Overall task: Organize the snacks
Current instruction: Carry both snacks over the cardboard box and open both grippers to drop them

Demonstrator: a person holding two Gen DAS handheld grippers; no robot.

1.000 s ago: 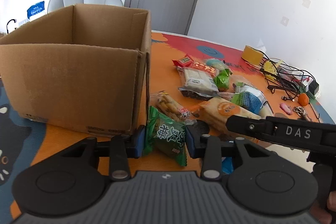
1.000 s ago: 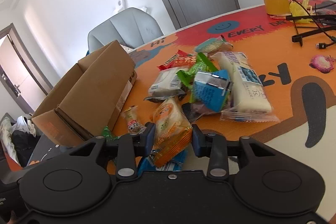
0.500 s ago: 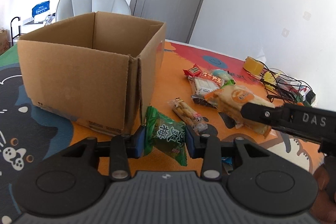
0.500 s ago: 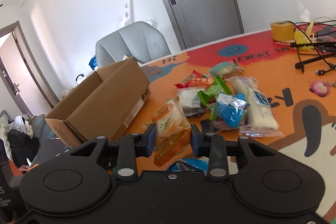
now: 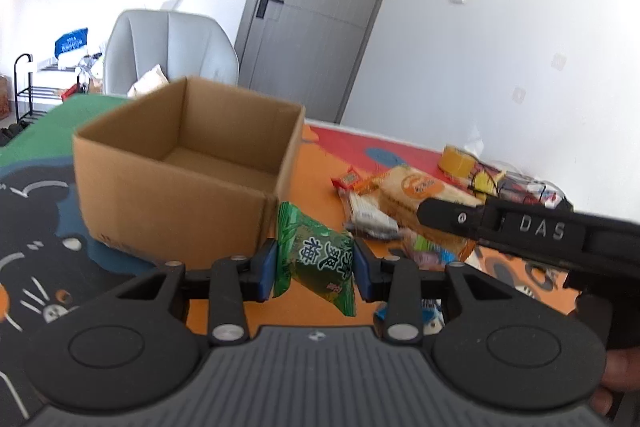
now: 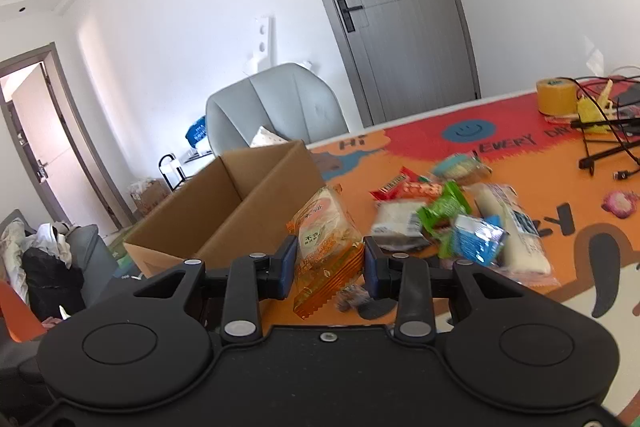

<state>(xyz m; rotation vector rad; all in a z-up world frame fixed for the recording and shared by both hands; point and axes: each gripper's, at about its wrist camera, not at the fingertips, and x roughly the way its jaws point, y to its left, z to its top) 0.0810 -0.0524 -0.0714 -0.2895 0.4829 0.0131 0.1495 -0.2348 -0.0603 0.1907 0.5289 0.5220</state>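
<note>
Two packets are up: your left gripper (image 5: 315, 263) jaws clamp the green snack packet (image 5: 318, 259), your right gripper (image 6: 330, 263) the orange one (image 6: 326, 247), both near the empty-looking cardboard box (image 5: 188, 187). Several snacks (image 6: 460, 223) still wait on the bench (image 6: 560, 187).

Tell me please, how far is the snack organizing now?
Done: nothing visible yet; the part of the cardboard box floor in view is bare. In hand: the left tool grips a green packet, the right tool grips an orange packet, both raised near the box. Left: both packets go in, then the pile of snacks on the table mat.
</note>
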